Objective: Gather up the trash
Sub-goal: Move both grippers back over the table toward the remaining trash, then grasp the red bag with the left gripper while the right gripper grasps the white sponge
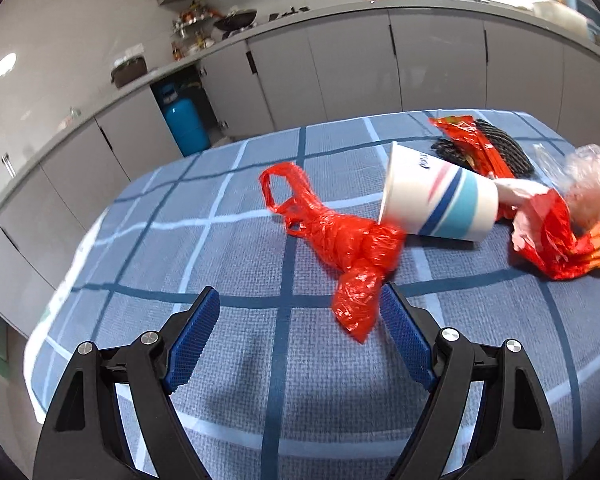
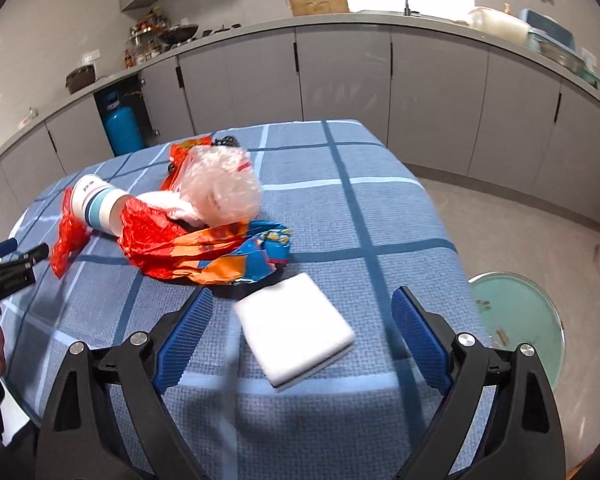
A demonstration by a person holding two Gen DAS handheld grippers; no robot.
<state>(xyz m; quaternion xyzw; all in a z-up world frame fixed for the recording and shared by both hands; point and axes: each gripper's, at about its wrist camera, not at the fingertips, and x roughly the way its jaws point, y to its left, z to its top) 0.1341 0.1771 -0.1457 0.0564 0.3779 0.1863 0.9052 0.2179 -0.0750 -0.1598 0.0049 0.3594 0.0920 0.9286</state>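
Both jaws spread and empty, the left hand-held gripper nears the crumpled red plastic bag, light, limp and slippery, best pinched at its bunched middle, while the right hand-held gripper straddles the soft white sponge block.

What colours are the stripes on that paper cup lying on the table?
The paper cup is white with light blue, dark blue and red stripes, clearest in the left wrist view.

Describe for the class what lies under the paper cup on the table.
The paper cup lies on its side with its rim end resting on the red plastic bag, over the blue checked tablecloth. Anything beneath its far side is hidden.
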